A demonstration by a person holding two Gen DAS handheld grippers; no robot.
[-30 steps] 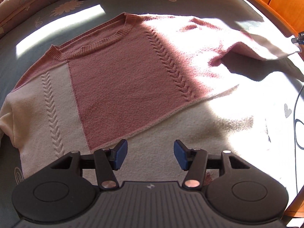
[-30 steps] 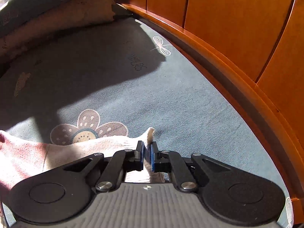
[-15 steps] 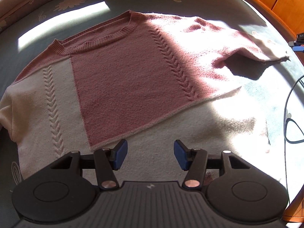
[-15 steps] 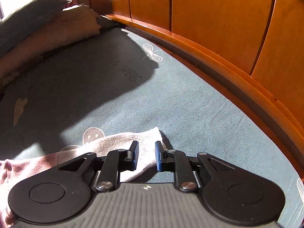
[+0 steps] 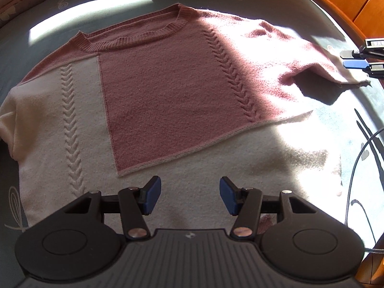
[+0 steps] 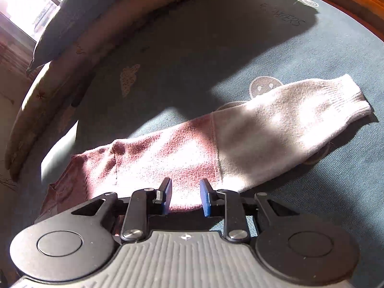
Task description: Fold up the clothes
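**Pink-and-cream sweater lying spread on the bed, both tongs released**

A knitted sweater (image 5: 168, 100) is lying flat on a blue-grey printed bedsheet (image 5: 300, 4), filling the middle of the left wrist view. Its ribbed neckline (image 5: 134, 36) is pointing toward the top of the frame and its hem is running under the left tongs (image 5: 188, 198) at the bottom, so the body's long axis is running roughly bottom to top. The knit is fuzzy and soft, with a dusty-pink block in the centre, cream panels at the left and bottom, and two raised braid-like cable columns running down the front. Hard sunlight is falling across the right half (washing out the colour there).

The left tongs are standing released, blue pads well apart, hovering over the cream hem with nothing between them.

One sleeve (image 6: 252, 129) is stretching from the lower centre toward the right edge of the right wrist view, pink near the shoulder, cream toward the ribbed cuff (image 6: 348, 98), which is pointing to the right and slightly up. The right tongs (image 6: 184, 198) are standing apart over the pink part of the sleeve, gripping nothing; in the left wrist view they are showing at the right edge, beside the cuff.

A curved orange wooden bed frame (image 5: 348, 7) is bordering the sheet, and a thin dark cable (image 5: 355, 168) is lying at the lower right.
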